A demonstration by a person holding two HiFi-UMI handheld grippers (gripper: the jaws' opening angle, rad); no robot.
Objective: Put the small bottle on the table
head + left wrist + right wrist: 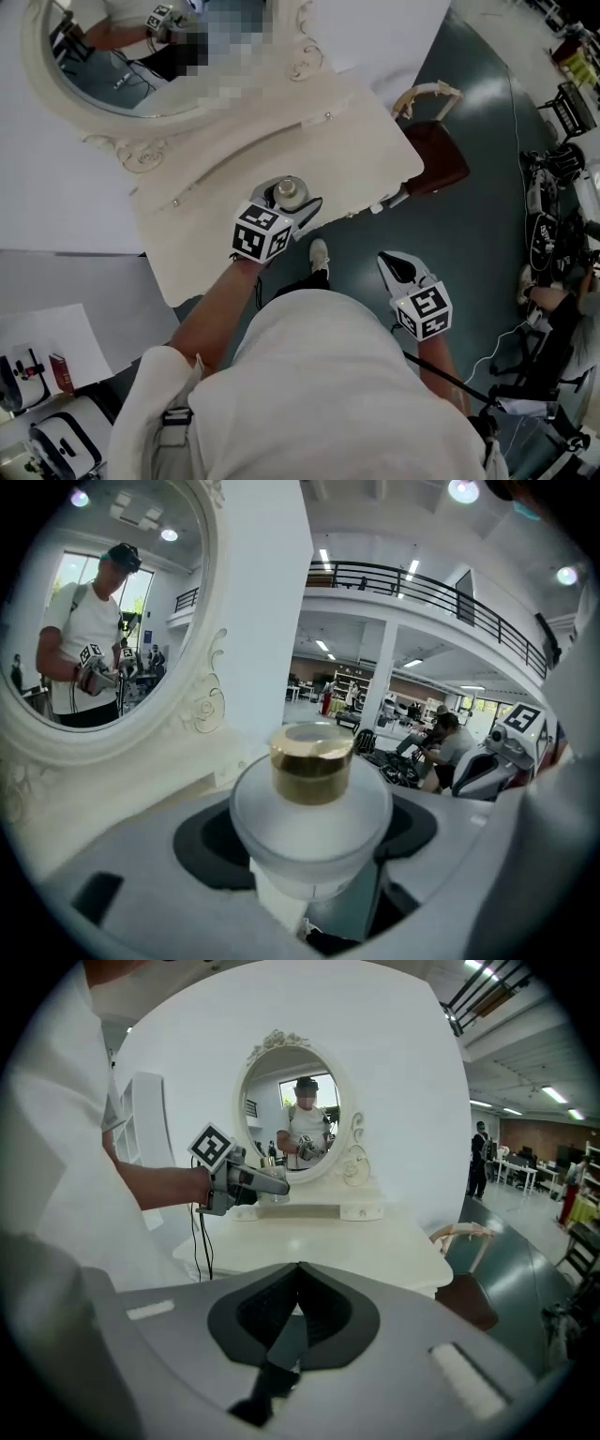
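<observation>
A small frosted round bottle [288,194] with a gold cap [310,761] sits upright between the jaws of my left gripper [292,208], which is shut on its body. It hangs over the near part of the cream dressing table [309,141], close to the front edge. I cannot tell whether its base touches the top. My right gripper [397,266] is off the table to the right, over the floor, shut with nothing in it; its jaws meet in the right gripper view [298,1274], where the left gripper [253,1185] shows over the table [328,1246].
An oval mirror [112,56] in a carved cream frame stands at the back of the table. A chair [439,155] with a brown seat stands right of the table. Cables and gear [553,216] lie on the floor at the far right.
</observation>
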